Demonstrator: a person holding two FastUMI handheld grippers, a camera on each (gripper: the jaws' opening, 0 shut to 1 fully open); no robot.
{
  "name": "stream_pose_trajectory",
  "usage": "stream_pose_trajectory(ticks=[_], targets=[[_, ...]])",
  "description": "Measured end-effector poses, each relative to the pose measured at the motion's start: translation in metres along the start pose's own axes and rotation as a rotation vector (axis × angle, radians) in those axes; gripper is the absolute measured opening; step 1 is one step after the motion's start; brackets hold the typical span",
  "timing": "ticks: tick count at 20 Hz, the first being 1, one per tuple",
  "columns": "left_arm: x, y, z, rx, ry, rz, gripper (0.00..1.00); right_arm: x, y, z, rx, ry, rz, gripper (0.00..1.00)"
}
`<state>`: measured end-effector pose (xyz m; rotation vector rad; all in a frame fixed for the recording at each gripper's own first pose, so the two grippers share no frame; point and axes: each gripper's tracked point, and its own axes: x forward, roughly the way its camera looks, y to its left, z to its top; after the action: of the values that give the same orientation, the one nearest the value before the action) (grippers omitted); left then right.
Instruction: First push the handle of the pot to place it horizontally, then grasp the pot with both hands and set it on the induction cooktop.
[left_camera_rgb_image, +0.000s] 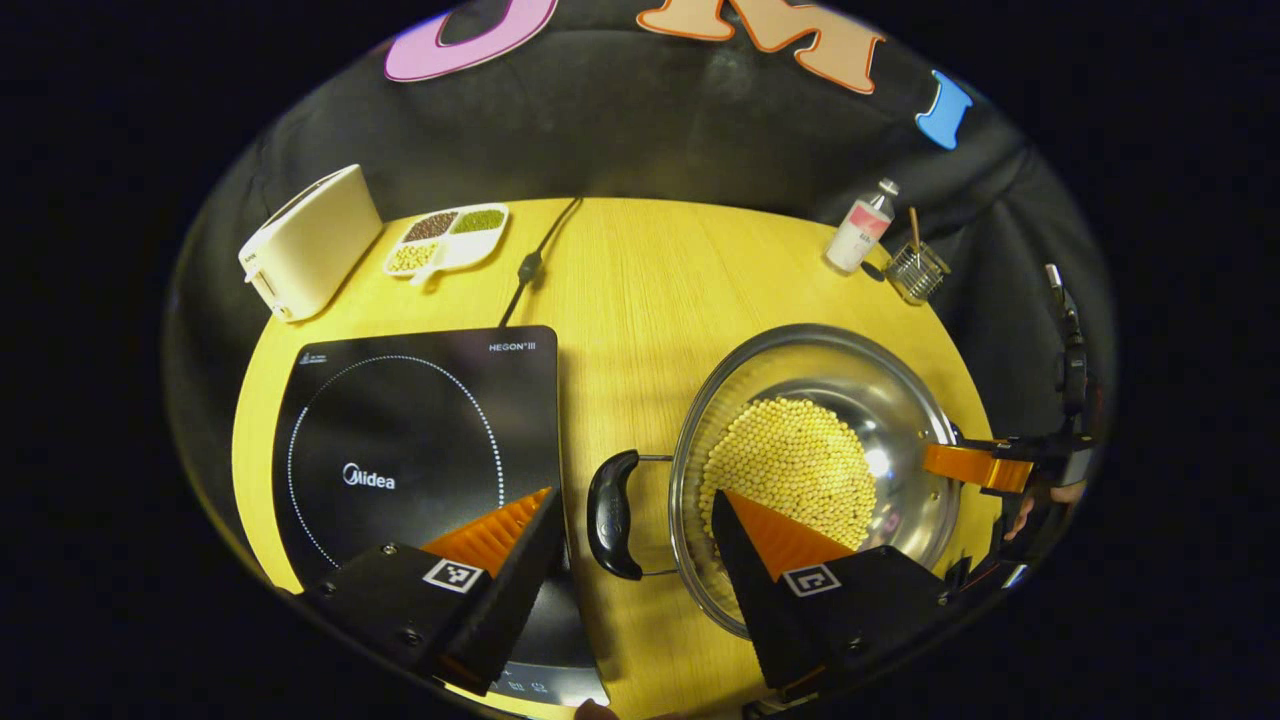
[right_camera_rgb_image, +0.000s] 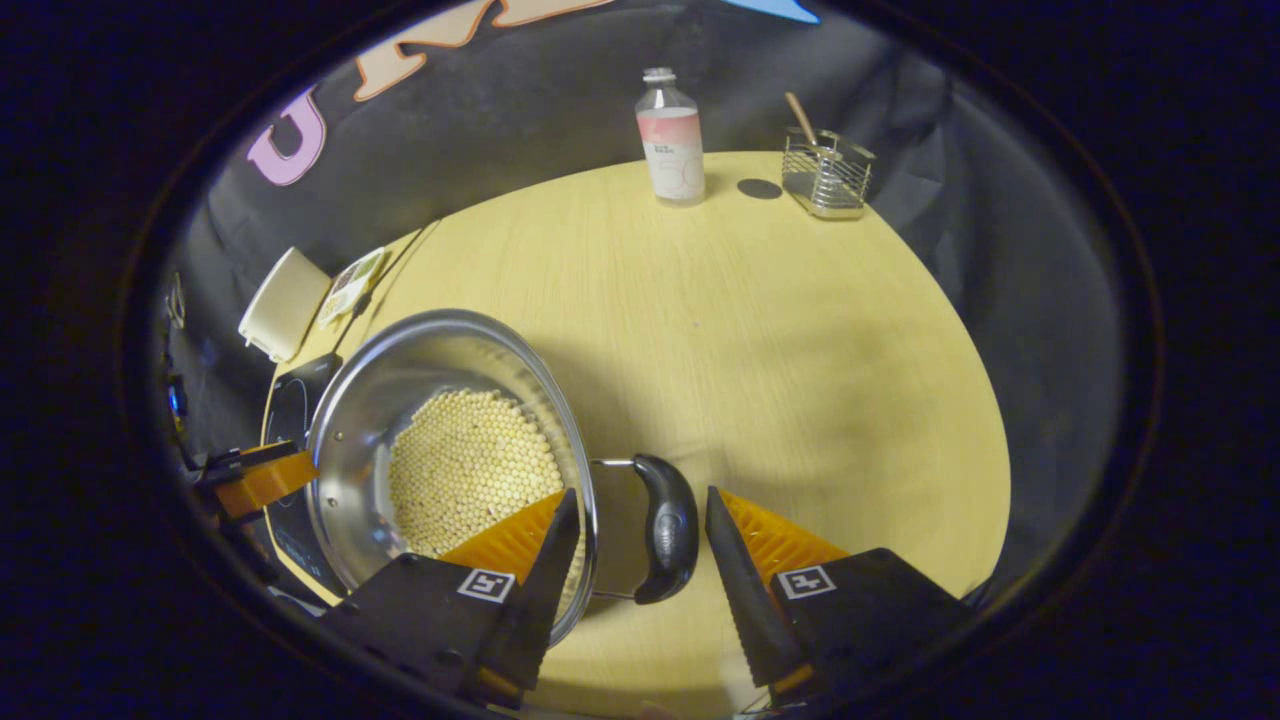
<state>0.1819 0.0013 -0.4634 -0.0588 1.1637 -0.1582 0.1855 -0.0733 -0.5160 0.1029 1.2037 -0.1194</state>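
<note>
Pot (left_camera_rgb_image: 900, 420) of shiny steel sits on the yellow round table (left_camera_rgb_image: 640, 270), part-filled with pale yellow beans (left_camera_rgb_image: 790, 460), and it lies just ahead of both claws. In the left gripper view the left gripper (left_camera_rgb_image: 635, 530) stands wide, its fingers apart — the pot's near black handle (left_camera_rgb_image: 612, 515) lies in the gap between them, untouched by either finger as far as I can tell, with one finger over the pot's rim and the other over the edge of the black induction cooktop (left_camera_rgb_image: 400, 420). That cooktop lies flat on the table just beside the pot, on the far side of the handle from the bowl, and the pot is not on it. In the right gripper view the right gripper (right_camera_rgb_image: 640, 545) is likewise spread wide, the pot's other black handle (right_camera_rgb_image: 665, 530) lying level between its fingers and just short of them; whether a finger touches it I cannot tell. Across the pot from each claw the other one shows, at the opposite rim. Farther ahead of the left claw stand a cream toaster (left_camera_rgb_image: 310, 240) and a white divided dish (left_camera_rgb_image: 448, 238) of grains, with a black cord (left_camera_rgb_image: 530, 265) running off the table. Ahead of the right claw, well apart from the pot — a bottle (right_camera_rgb_image: 671, 140) and a small wire holder (right_camera_rgb_image: 826, 172) with a wooden stick in it.
</note>
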Motion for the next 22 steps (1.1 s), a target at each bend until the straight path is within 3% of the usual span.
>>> stream_pose_trajectory(ticks=[1, 2, 3, 7, 8, 10, 13, 14, 15, 16, 17, 21, 22], targets=[[0.003, 0.002, -0.003, -0.003, 0.021, 0.008, 0.93, 0.002, -0.001, 0.0, -0.002, 0.005, -0.004, 0.8], [0.006, 0.005, 0.005, 0.017, -0.003, 0.015, 0.87, 0.005, -0.001, -0.003, -0.005, 0.013, -0.007, 0.75], [0.01, 0.005, 0.01, 0.029, -0.008, 0.01, 0.9, 0.006, -0.001, -0.002, -0.006, 0.018, -0.005, 0.8], [0.014, 0.001, 0.008, 0.089, 0.024, 0.023, 0.85, 0.012, -0.001, -0.005, -0.015, 0.033, -0.009, 0.79], [0.017, -0.007, 0.005, 0.086, 0.038, 0.0, 0.86, 0.013, -0.002, -0.006, -0.016, 0.034, -0.011, 0.74], [0.022, -0.009, -0.01, 0.065, 0.098, 0.005, 0.89, 0.015, -0.002, -0.006, -0.01, 0.039, -0.005, 0.81], [0.03, -0.006, -0.008, 0.064, 0.092, 0.015, 0.81, 0.015, -0.005, -0.006, -0.01, 0.042, -0.009, 0.78], [0.031, -0.006, -0.006, 0.071, 0.091, 0.017, 0.87, 0.016, -0.003, -0.008, -0.013, 0.047, 0.0, 0.81], [0.034, -0.005, -0.008, 0.077, 0.105, 0.022, 0.78, 0.017, -0.001, -0.007, -0.015, 0.049, 0.003, 0.74], [0.037, -0.004, -0.011, 0.078, 0.113, 0.02, 0.8, 0.018, -0.001, -0.008, -0.019, 0.051, -0.002, 0.7], [0.039, -0.006, -0.009, 0.079, 0.113, 0.019, 0.71, 0.019, -0.002, -0.008, -0.024, 0.056, -0.006, 0.64], [0.039, -0.007, -0.008, 0.072, 0.114, -0.004, 0.66, 0.018, -0.001, -0.008, 0.004, 0.064, 0.024, 0.61], [0.04, -0.007, -0.008, 0.064, 0.117, -0.01, 0.65, 0.014, 0.0, -0.007, 0.01, 0.057, 0.029, 0.55]])
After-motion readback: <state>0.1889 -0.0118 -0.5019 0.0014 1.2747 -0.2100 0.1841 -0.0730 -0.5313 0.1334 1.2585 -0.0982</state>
